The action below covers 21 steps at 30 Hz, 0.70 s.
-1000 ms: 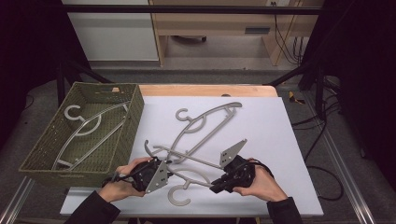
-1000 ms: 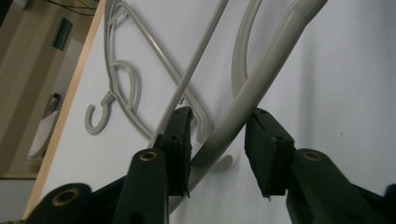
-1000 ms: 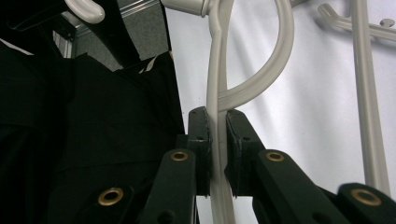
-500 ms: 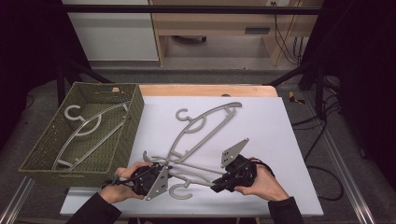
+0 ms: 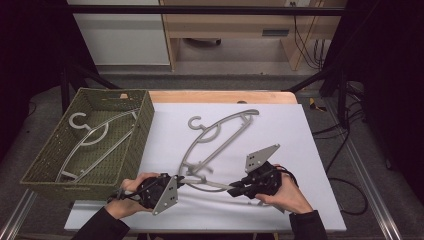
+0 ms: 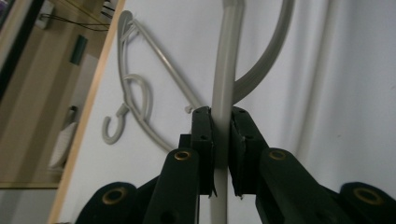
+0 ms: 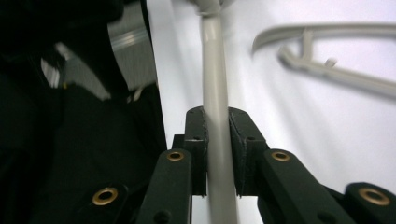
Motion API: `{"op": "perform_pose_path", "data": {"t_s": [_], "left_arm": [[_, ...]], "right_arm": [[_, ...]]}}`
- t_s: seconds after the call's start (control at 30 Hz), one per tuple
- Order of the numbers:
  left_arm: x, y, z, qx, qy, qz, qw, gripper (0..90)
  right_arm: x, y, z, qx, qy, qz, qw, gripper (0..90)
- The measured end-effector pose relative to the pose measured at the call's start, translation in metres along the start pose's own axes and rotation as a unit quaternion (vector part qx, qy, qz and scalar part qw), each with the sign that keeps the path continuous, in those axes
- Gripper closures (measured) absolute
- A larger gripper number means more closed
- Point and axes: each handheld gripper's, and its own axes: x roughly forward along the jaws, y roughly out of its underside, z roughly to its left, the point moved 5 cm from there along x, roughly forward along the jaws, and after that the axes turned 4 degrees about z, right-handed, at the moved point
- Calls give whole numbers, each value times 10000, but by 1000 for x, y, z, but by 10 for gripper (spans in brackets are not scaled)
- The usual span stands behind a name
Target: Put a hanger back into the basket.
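Observation:
A grey plastic hanger [image 5: 209,184] is held between both grippers near the table's front edge, blurred. My left gripper [image 5: 180,180] is shut on one end of its bar [image 6: 223,84]. My right gripper [image 5: 234,190] is shut on the other end [image 7: 212,60]. In each gripper view the bar runs straight up between the jaws, with the left gripper [image 6: 220,116] and the right gripper [image 7: 215,116] clamped on it. A second grey hanger [image 5: 220,134] lies flat mid-table, also seen from the left gripper [image 6: 140,93] and the right gripper [image 7: 327,46].
A green woven basket [image 5: 142,125] stands at the table's left with a third grey hanger [image 5: 95,142] inside. The white tabletop [image 5: 290,130] has bare room at the right. A wooden edge [image 5: 220,96] runs along the back, with black frame posts beyond.
The held hanger has come up off the table and turned; its hook no longer lies flat near the front edge. Both hands shifted slightly, keeping their hold.

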Motion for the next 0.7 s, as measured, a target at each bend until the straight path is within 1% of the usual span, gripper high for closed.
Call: {"op": "perform_pose_path", "data": {"t_s": [0.03, 0.07, 0.13, 0.17, 0.2, 0.23, 0.27, 0.3, 0.33, 0.37, 0.4, 0.43, 0.47, 0.5, 0.53, 0.57, 0.6, 0.63, 0.7], "left_arm": [[1, -2, -2, -160, -38, -109, 9998, 817], [0, -2, 0, -34, -57, 67, 10000, 816], [1, -2, 0, -146, -33, 126, 9998, 817], [1, -2, 0, -269, 9, 114, 9996, 817], [1, -2, 0, -269, 9, 114, 9996, 818], [1, -1, 0, -369, 30, 140, 9992, 818], [2, 0, 0, -443, 45, 164, 9989, 818], [1, 1, 2, -612, 86, 199, 9979, 818], [1, 1, 2, -612, 86, 199, 9979, 819], [0, 2, 4, -845, 174, 194, 9961, 819], [0, 3, 4, -963, 220, 201, 9949, 819], [-1, 4, 5, -1058, 222, 221, 9939, 819], [-1, 4, 5, -1058, 222, 221, 9939, 819], [-1, 5, 6, -1134, 213, 239, 9930, 819], [-2, 7, 8, -1211, 195, 287, 9920, 820], [-2, 9, 9, -1347, 176, 331, 9902, 820], [-2, 9, 9, -1347, 176, 331, 9902, 820], [-3, 11, 11, -1512, 148, 385, 9876, 820], [-4, 14, 13, -1644, 124, 449, 9853, 820]], "right_arm": [[-1, 0, -2, 18, 124, -16, 9999, 782], [-2, 0, -2, 0, 161, -39, 9999, 774], [-1, 0, -4, 41, 342, -18, 9994, 757], [-1, 0, -6, 53, 460, -46, 9989, 744], [-1, 0, -6, 53, 460, -46, 9989, 744], [-1, 0, -10, 156, 694, -135, 9974, 693], [-1, 0, -10, 156, 694, -135, 9974, 693], [-2, -1, -12, 235, 828, -250, 9960, 665], [-2, -1, -12, 235, 828, -250, 9960, 665], [-4, -1, -14, 295, 982, -448, 9937, 604], [-5, -2, -15, 312, 1034, -531, 9927, 578], [-6, -1, -16, 315, 1116, -618, 9913, 542], [-8, -1, -16, 385, 1208, -746, 9891, 523], [-8, -1, -16, 385, 1208, -746, 9891, 523], [-11, -1, -18, 409, 1312, -862, 9868, 501], [-17, 0, -20, 537, 1458, -1157, 9810, 463], [-17, 0, -20, 537, 1458, -1157, 9810, 463], [-22, 3, -21, 616, 1533, -1430, 9758, 394], [-26, 6, -22, 680, 1615, -1578, 9718, 356]]}}
